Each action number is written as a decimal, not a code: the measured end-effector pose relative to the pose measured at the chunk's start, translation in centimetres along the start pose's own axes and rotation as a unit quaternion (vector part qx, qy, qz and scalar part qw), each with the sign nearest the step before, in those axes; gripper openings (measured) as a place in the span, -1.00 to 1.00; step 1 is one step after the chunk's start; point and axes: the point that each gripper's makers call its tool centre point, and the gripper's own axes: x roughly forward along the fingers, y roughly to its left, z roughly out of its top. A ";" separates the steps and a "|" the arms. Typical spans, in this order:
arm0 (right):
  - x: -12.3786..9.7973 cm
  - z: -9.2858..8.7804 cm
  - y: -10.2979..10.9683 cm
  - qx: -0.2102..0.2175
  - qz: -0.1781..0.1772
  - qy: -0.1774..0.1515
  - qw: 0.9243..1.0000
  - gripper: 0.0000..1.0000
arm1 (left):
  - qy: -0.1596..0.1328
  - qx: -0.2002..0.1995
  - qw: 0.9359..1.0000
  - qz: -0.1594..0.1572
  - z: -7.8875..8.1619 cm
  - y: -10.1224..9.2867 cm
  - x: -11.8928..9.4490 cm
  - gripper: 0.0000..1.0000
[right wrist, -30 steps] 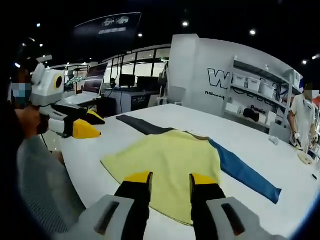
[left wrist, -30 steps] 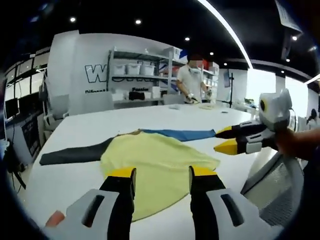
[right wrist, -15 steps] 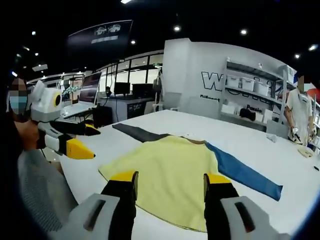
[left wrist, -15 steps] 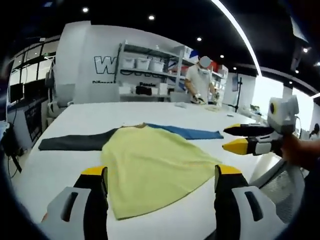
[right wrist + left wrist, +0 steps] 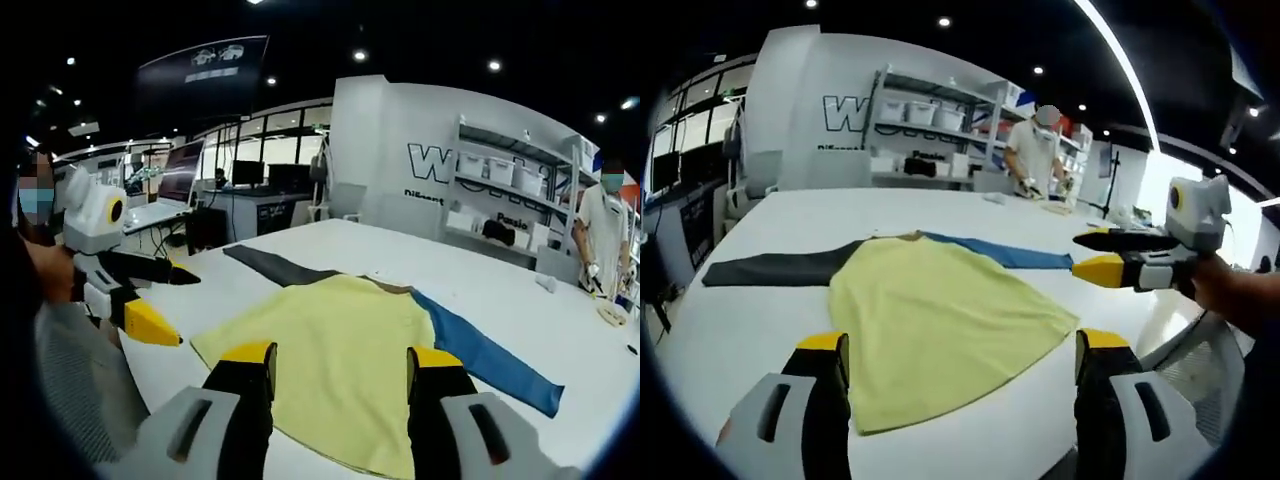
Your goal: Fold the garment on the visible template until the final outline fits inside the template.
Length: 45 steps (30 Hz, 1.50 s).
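Both tools point(image 5: 958, 352) point(image 5: 340, 360) hover agape over the flat garment point(image 5: 930, 320).

Garment point(image 5: 930, 320) lies on the table point(image 5: 730, 330); shelving point(image 5: 930, 130) stands behind it.

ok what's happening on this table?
A person holds a claw in each hand over a white table where a garment lies flat: yellow body, one dark sleeve and one blue sleeve spread out to the sides. The left claw and right claw are both open and hover at the near hem, gripping nothing. No fold is made yet. Another person stands at the shelves behind.
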 end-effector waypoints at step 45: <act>24.3 9.3 -5.9 -0.084 0.076 0.038 0.993 -0.11 | 0.070 -0.035 0.997 -0.002 -2.8 1.2 1.9 0.71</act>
